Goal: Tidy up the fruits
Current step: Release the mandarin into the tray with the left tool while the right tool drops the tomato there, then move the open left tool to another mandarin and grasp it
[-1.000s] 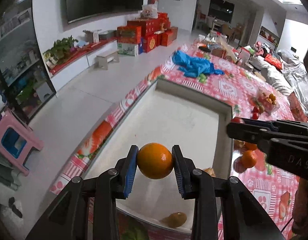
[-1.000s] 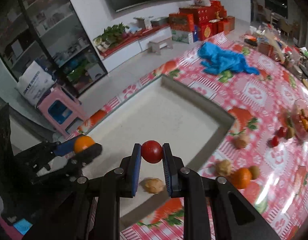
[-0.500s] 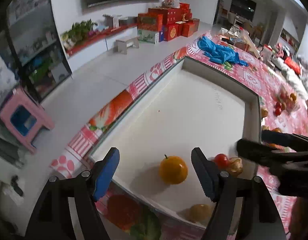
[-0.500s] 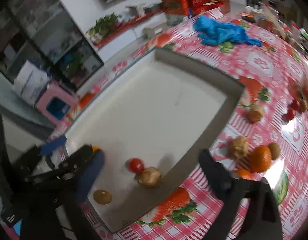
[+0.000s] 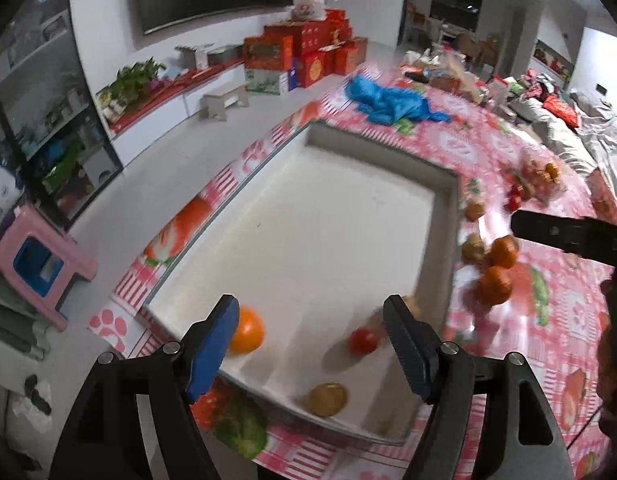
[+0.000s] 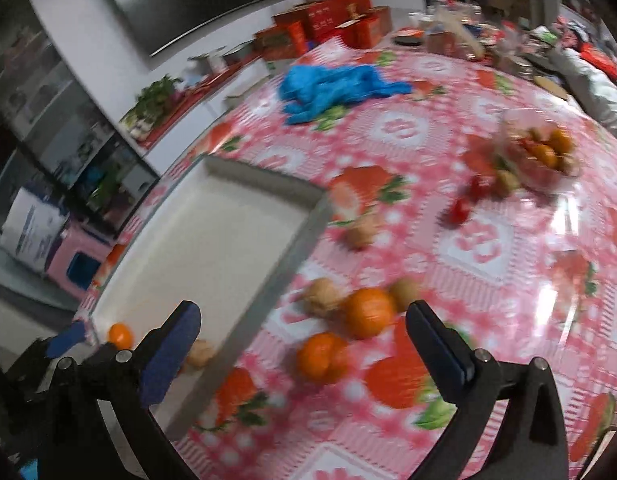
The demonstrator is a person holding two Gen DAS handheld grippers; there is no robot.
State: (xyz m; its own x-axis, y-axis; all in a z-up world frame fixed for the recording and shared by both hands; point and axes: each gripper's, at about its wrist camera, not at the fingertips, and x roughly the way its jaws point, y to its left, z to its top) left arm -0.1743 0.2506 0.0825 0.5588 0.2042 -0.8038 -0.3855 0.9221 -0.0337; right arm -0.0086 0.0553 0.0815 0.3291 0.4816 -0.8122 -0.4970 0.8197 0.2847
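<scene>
A shallow white tray (image 5: 444, 216) lies on the pink patterned tablecloth. In its near end lie an orange (image 5: 247, 331), a small red tomato (image 5: 362, 340) and a brown fruit (image 5: 327, 399). My left gripper (image 5: 308, 344) is open and empty above that end. My right gripper (image 6: 304, 354) is open and empty over the cloth right of the tray (image 6: 304, 224), above two oranges (image 6: 318, 356) (image 6: 366, 312). A walnut-like fruit (image 6: 322, 296) and a kiwi (image 6: 402, 290) lie beside them. The tray's orange shows in the right wrist view too (image 6: 120, 335).
A clear bowl of fruit (image 6: 542, 156) stands far right with small red fruits (image 6: 460, 210) near it. A blue cloth (image 6: 332, 88) lies at the table's far end. A pink stool (image 5: 36, 264) stands on the floor left of the table.
Both grippers opened and let go: the orange and the tomato now lie in the tray. My right gripper has swung right over the loose fruit on the cloth.
</scene>
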